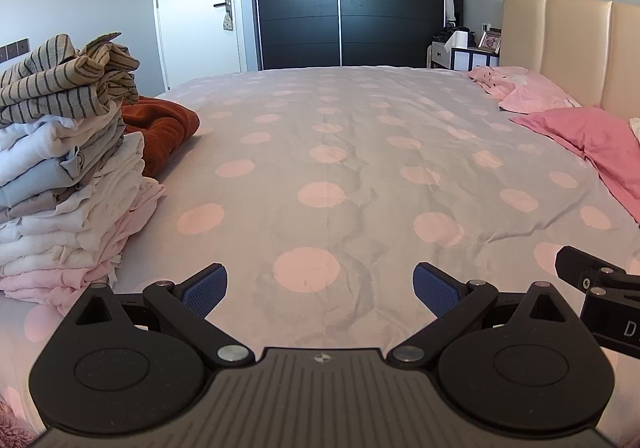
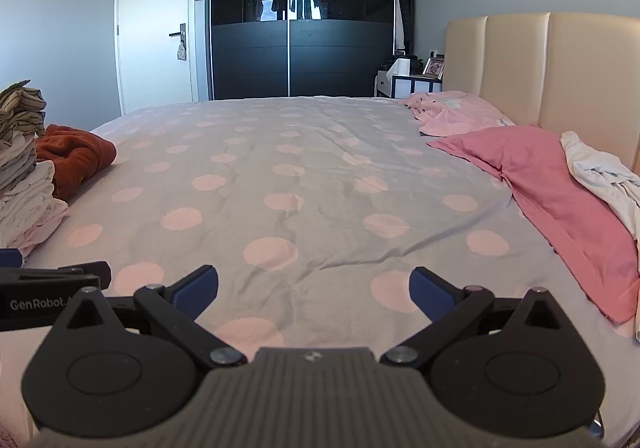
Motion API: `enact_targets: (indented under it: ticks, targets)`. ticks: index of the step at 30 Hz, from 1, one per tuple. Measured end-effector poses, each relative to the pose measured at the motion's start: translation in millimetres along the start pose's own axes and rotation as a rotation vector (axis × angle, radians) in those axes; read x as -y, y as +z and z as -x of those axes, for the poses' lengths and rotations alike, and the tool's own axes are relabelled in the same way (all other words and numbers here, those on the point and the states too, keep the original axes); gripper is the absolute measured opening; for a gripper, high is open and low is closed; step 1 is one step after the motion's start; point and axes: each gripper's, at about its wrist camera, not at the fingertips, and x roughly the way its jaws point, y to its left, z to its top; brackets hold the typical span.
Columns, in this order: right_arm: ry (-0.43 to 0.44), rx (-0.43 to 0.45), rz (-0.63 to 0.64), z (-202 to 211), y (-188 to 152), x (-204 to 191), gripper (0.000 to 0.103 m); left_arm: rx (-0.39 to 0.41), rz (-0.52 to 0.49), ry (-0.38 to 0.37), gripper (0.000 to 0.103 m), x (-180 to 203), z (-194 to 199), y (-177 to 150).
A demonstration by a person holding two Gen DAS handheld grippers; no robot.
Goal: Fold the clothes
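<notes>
A tall stack of folded clothes [image 1: 64,175] stands at the left on the bed, striped tops uppermost, pink at the bottom; it also shows in the right wrist view [image 2: 24,183]. A rust-orange garment [image 1: 160,127] lies crumpled beside it, also in the right wrist view [image 2: 76,155]. A loose white garment [image 2: 604,175] lies on the pink pillow at the right. My left gripper [image 1: 320,288] is open and empty above the bedspread. My right gripper [image 2: 314,290] is open and empty too, beside the left one.
The bed has a grey bedspread with pink dots [image 1: 340,151]. Pink pillows [image 2: 552,203] and a beige headboard [image 2: 540,63] are at the right. A dark wardrobe [image 1: 344,7], a white door [image 1: 192,7] and a nightstand [image 2: 404,83] stand beyond the bed.
</notes>
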Motion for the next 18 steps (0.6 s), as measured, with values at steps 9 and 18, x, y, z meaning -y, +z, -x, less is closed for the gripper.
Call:
enact_targets:
  ticks: [9,18]
  targets:
    - [0.001,0.002,-0.003,-0.2,-1.5,3.7,0.103,-0.007,0.0,0.004,0.102,1.6,1.3,-1.8]
    - [0.034,-0.042,-0.069,-5.2,4.1,28.6,0.103,-0.011,-0.024,0.006,0.102,-0.4,-6.2,5.8]
